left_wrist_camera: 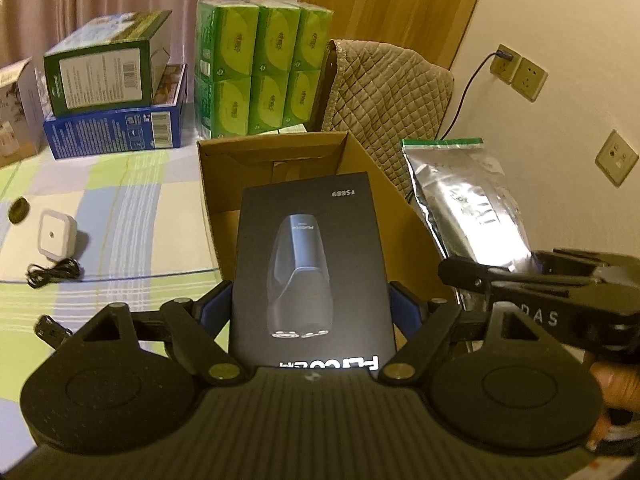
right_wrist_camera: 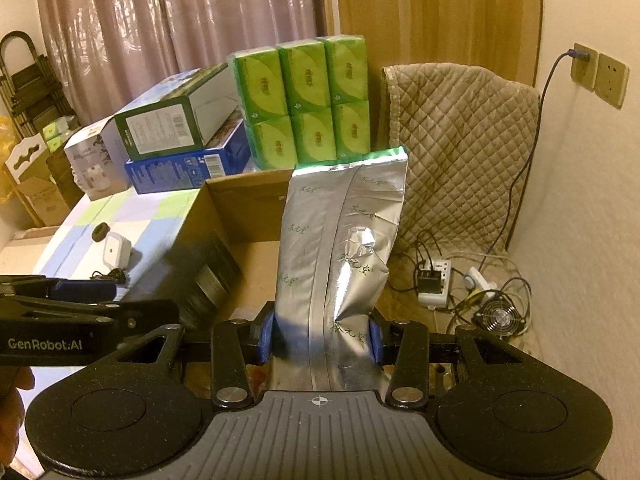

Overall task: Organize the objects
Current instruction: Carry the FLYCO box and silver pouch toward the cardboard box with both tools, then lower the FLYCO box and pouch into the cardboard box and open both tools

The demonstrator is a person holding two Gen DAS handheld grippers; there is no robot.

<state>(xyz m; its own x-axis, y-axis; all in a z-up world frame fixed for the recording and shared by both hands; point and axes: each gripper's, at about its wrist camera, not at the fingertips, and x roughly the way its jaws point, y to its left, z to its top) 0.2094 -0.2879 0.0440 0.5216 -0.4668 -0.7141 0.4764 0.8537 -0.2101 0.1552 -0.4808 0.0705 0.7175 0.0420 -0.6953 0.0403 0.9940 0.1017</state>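
Observation:
My left gripper [left_wrist_camera: 310, 312] is shut on a black shaver box [left_wrist_camera: 308, 260] and holds it tilted over the open cardboard box [left_wrist_camera: 224, 168]. My right gripper [right_wrist_camera: 320, 338] is shut on a silver foil bag [right_wrist_camera: 340, 248] with a green top strip, held upright above the same cardboard box [right_wrist_camera: 240, 196]. The foil bag also shows in the left wrist view [left_wrist_camera: 468, 200], to the right of the cardboard box. The black shaver box shows blurred in the right wrist view [right_wrist_camera: 208, 272], inside the cardboard box's left side.
On the checked tablecloth [left_wrist_camera: 120, 208] lie a white adapter [left_wrist_camera: 54, 236] with a black cable and a dark round item [left_wrist_camera: 18, 210]. Behind stand stacked green and blue boxes [left_wrist_camera: 112, 92], green tissue packs [left_wrist_camera: 260, 68] and a quilted chair back [left_wrist_camera: 384, 96]. Power strip and fan [right_wrist_camera: 500, 316] lie on the floor.

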